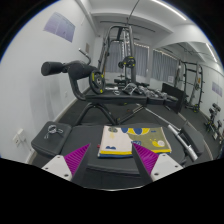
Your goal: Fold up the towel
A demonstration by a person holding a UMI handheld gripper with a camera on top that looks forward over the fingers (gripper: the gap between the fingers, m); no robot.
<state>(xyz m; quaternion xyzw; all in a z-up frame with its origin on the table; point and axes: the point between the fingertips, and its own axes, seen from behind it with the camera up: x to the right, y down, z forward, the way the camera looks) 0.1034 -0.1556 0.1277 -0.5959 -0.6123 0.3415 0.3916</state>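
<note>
While the tool (110,163) gapes apart, folded towel (127,141) just ahead, between its fingers, on grey table (110,180).

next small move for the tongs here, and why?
Probably ease forward and down toward the folded towel's near edge. The tongs look open and empty, both fingers short of the towel, which lies flat on the dark surface just ahead of them, ungripped.

Beyond the jaws stands a gym machine (118,62) with a padded black bench (70,69), white walls (40,40) behind it, and bright windows (178,62) off to the right.
</note>
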